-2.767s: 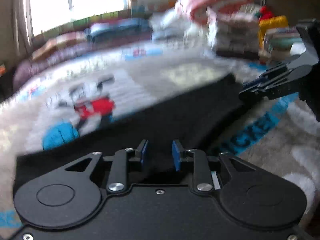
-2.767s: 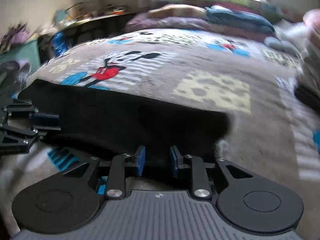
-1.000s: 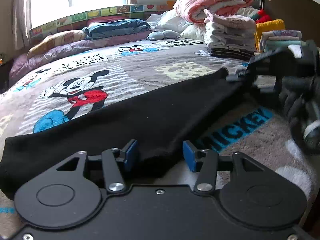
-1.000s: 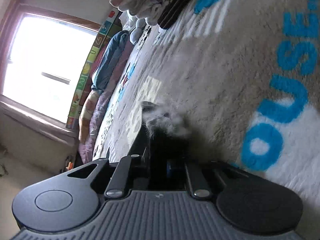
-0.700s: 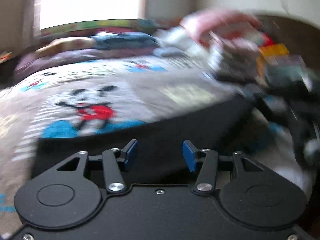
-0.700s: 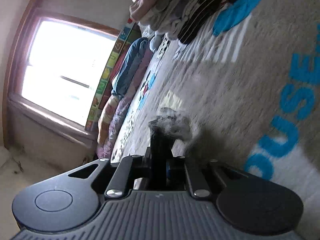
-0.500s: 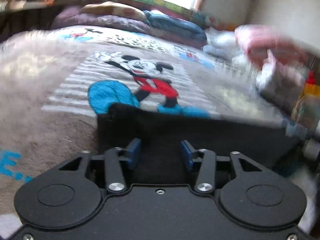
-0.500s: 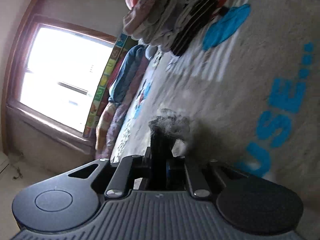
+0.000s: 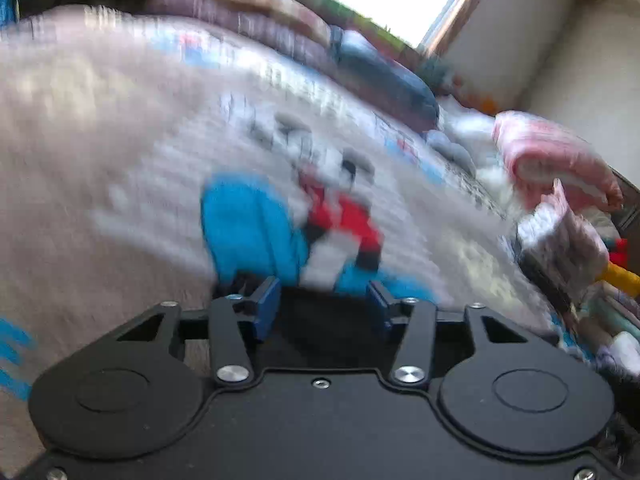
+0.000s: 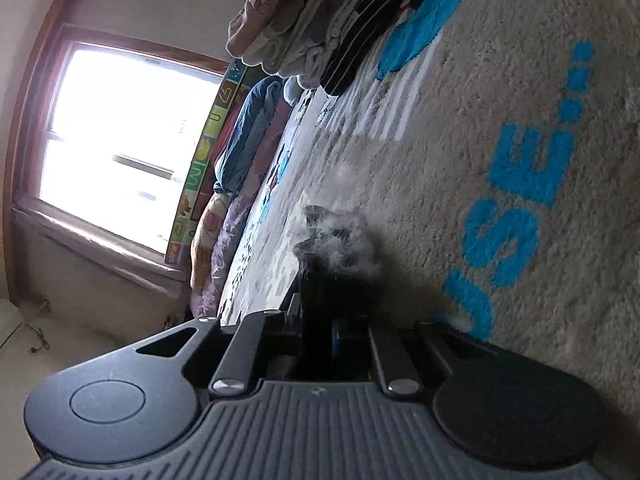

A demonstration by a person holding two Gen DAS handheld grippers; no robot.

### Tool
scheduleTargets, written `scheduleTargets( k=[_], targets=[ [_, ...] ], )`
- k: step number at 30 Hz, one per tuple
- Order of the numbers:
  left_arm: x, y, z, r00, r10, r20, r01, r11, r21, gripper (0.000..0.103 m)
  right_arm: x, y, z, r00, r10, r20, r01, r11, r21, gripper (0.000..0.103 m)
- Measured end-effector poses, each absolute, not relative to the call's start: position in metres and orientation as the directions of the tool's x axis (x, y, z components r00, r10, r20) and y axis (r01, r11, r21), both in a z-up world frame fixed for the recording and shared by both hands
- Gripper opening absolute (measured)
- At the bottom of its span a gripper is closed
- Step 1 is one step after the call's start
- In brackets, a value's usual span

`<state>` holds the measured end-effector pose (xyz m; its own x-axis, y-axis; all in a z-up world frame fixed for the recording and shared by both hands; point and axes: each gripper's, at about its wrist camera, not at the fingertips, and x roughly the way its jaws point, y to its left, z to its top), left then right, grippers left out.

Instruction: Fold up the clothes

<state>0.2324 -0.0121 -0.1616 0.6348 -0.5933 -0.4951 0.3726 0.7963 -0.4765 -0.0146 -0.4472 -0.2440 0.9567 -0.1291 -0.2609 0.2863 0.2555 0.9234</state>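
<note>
while the right gripper (image 10: 320,320) stands clamped on the black garment (image 10: 336,280) against the blanket (image 10: 500,128), the left gripper (image 9: 322,304) hangs apart over its other end. recommend seating cloth fully between pads before closing.

A bed (image 9: 100,184) covered by a fuzzy grey blanket (image 10: 500,92) with a cartoon mouse print (image 9: 332,212) and blue lettering (image 10: 516,216) fills the space ahead of each hand-held gripper. Beyond it, a bright window (image 10: 116,144) in a brown wooden frame floods the room with daylight. Below the sill runs a colourful picture strip (image 10: 204,156), with rolled bedding (image 10: 248,136) lying against it. Plain cream walls (image 9: 592,64) meet in a corner. Stacked folded laundry (image 10: 320,20) sits at the bed's far end.
</note>
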Motion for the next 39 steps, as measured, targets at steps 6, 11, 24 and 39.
scheduleTargets(
  k=[6, 11, 24, 39],
  targets=[
    [0.196, -0.03, -0.138, 0.72, -0.555, -0.415, 0.463, 0.831, -0.309, 0.046, -0.015, -0.443, -0.226, 0.962, -0.129, -0.239, 0.267, 0.297, 0.917, 0.014],
    [0.132, -0.101, -0.139, 0.753, -0.517, -0.407, 0.568, 0.823, 0.004, 0.046, -0.009, -0.435, -0.195, 0.972, -0.122, -0.202, 0.234, 0.392, 0.89, 0.014],
    [0.118, -0.156, -0.177, 0.699, -0.472, -0.537, 0.653, 0.727, 0.211, 0.044, 0.0, -0.405, -0.13, 0.991, -0.045, -0.123, 0.125, 0.601, 0.789, 0.014],
    [0.184, 0.001, -0.156, 0.505, -0.818, -0.275, 0.42, 0.511, -0.75, 0.053, 0.064, -0.295, -0.063, 0.974, 0.102, -0.201, -0.012, 0.915, 0.403, 0.014]
  ],
)
